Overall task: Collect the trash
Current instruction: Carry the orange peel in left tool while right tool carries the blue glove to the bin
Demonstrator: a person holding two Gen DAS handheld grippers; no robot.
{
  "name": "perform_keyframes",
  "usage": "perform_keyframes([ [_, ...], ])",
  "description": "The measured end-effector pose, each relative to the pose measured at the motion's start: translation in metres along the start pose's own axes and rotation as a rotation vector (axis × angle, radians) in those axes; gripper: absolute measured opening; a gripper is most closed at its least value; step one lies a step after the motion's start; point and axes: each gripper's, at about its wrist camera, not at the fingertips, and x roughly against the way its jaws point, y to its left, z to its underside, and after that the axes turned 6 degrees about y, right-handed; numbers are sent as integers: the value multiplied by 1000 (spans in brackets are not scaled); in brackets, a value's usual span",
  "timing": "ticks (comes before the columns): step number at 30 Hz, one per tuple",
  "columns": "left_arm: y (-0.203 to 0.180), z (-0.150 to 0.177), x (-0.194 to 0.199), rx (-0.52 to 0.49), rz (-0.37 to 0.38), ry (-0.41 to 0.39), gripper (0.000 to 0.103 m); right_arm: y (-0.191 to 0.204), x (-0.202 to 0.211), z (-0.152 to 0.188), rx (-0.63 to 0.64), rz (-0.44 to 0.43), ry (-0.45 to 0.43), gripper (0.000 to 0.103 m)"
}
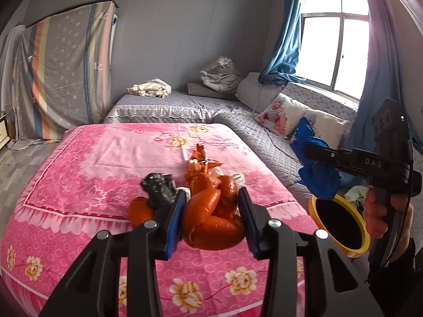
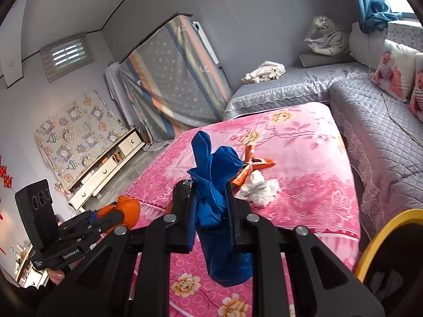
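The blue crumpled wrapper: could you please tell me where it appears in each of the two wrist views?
Left wrist view: the blue wrapper is at right of centre, clamped in the right gripper, above the yellow-rimmed bin.
Right wrist view: it is at centre, between the near fingers.
Shared landmark: the orange wrapper on the pink bedspread.

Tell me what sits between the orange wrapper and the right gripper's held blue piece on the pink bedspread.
In the right wrist view, crumpled white tissue lies between the orange wrapper and the blue piece clamped in the right gripper.
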Motion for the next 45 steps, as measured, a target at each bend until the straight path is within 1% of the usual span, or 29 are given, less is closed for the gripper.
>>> perform_keyframes([
  [7,-27,-11,-12,-40,48,2,38,-17,26,3,-31,27,-46,17],
  [14,-55,-18,-20,-83,85,-3,38,-37,56,12,-86,53,-113,17],
  [24,-103,-31,-34,-148,148,-23,38,-74,112,37,-166,197,-248,17],
  [34,-158,-34,-59,-227,240,-9,38,-118,149,62,-256,293,-289,17],
  [38,-179,-33,-72,-242,282,14,38,-136,157,69,-287,310,-299,17],
  [45,-217,-32,-95,-292,326,32,38,-163,169,81,-346,338,-311,17],
])
